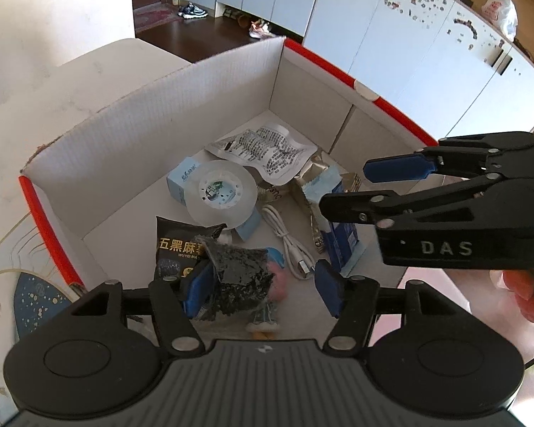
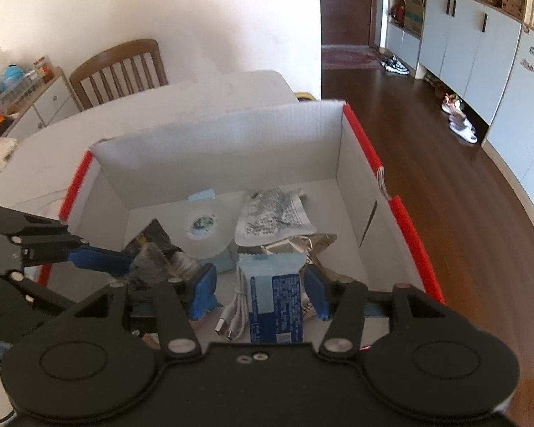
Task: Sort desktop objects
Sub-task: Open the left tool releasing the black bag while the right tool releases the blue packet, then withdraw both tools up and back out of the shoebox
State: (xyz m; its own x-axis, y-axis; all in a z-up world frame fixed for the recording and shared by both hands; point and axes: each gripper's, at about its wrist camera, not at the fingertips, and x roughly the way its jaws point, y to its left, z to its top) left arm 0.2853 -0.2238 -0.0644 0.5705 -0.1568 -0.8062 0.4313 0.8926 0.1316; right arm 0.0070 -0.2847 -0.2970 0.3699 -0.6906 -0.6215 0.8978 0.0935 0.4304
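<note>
Both claws are hovering spread over the cardboard box (image 1: pixel 167 131), left claw (image 1: pixel 263 284) above a dark snack packet (image 1: pixel 242 270), right claw (image 2: pixel 263 290) at three o'clock.

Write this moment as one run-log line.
left tongs: open, black foil packet against one finger | right tongs: open over blue packet | both above cardboard box

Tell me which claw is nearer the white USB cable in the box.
Right. The right claw hangs directly over the white USB cable; the left claw sits left of it, over a black foil packet.
</note>
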